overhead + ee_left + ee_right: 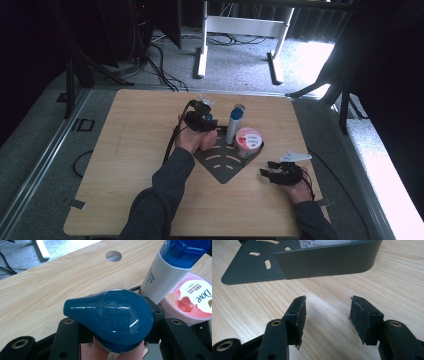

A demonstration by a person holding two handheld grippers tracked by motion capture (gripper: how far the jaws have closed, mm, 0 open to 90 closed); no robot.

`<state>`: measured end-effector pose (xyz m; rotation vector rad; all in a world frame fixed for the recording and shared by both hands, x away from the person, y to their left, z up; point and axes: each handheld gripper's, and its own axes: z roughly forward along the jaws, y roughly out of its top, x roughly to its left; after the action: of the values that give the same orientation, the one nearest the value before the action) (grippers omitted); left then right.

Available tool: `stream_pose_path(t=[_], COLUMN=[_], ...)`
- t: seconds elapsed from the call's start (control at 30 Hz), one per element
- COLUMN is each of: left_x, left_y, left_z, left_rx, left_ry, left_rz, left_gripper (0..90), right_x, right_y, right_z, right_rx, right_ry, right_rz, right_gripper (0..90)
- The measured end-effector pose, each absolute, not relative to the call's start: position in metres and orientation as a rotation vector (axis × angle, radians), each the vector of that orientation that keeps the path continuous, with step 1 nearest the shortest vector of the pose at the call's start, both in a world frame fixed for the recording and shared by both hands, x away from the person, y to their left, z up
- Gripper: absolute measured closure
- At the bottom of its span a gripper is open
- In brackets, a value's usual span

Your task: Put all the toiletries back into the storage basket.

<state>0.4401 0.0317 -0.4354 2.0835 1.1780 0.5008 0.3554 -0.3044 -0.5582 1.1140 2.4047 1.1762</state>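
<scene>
1. Judging by the layout, two items already stand in the dark corner rack [227,170]: a white tube [233,125] with a blue cap at the back, and a pink jar [248,141] beside it.
2. A third item looks left to settle: the left gripper [201,120] is clamped on a pink bottle [206,141] at the rack's left side.
3. Its glossy teal pump head [110,315] reads "OPEN".
4. The right gripper [280,172] rests empty, jaws apart, right of the rack.

Pretty sure I'm in a lab or test room here. My wooden bench [130,150] sits on grey carpet [240,70], with loose cables [160,65], dark curtains [30,45] and a desk frame [240,30] behind.
</scene>
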Motion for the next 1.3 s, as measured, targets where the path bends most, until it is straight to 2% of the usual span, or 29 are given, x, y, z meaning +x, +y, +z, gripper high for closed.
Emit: stream_pose_path(t=[1.3], left_x=[0.457], left_y=[0.017], left_z=[-0.450], left_rx=[2.006], left_ry=[1.280], left_rz=[0.477], left_gripper=[52.9], right_x=[0.356], right_y=[-0.304], right_z=[-0.558], right_rx=[1.114], right_ry=[2.403], right_rz=[1.175], right_gripper=[46.3])
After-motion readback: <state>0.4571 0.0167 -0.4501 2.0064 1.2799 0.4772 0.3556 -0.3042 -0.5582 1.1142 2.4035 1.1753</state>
